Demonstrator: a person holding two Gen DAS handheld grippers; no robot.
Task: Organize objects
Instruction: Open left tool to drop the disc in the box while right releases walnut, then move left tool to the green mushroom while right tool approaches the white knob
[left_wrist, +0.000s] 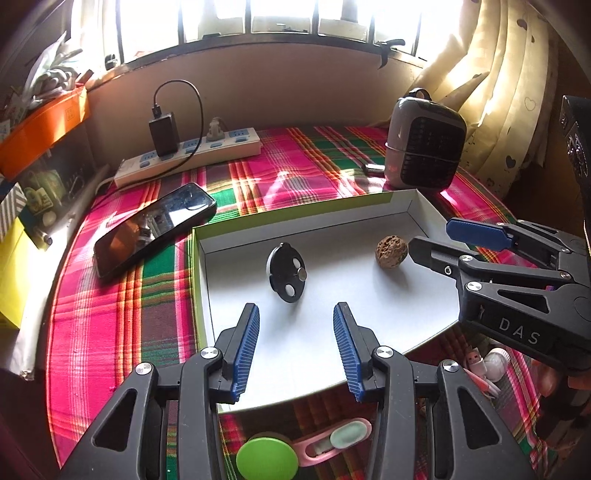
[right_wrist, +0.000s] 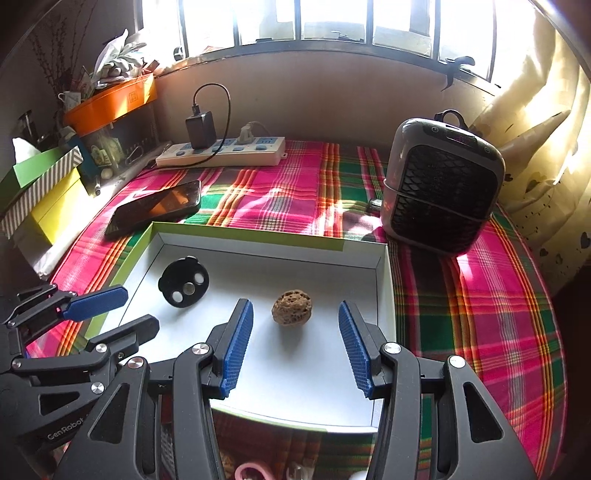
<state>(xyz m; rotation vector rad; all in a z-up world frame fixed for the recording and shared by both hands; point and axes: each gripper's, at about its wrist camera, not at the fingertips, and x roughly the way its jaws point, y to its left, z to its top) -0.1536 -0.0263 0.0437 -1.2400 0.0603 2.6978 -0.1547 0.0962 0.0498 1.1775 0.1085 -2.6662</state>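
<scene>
A shallow white box (left_wrist: 306, 218) with a green rim lies on the plaid cloth. Inside it lie a black disc (left_wrist: 286, 272) with round holes and a brown wrinkled walnut (left_wrist: 391, 250), well apart. My left gripper (left_wrist: 295, 308) hovers open over the box's near part, just short of the disc, with nothing between its blue pads. My right gripper (right_wrist: 294, 304) is open too. The walnut (right_wrist: 291, 306) lies on the box floor beyond its fingertips, untouched. Each gripper shows in the other's view: the right gripper (left_wrist: 432, 236) at the right, the left gripper (right_wrist: 142, 308) at the left beside the disc (right_wrist: 184, 282).
A black phone (left_wrist: 155, 225) lies left of the box, a power strip (left_wrist: 192, 155) with a charger behind it. A grey heater (right_wrist: 443, 184) stands at the box's far right corner. A green lid (left_wrist: 266, 458), a pink clip (left_wrist: 332, 441) and small white items (left_wrist: 487, 365) lie near the front edge.
</scene>
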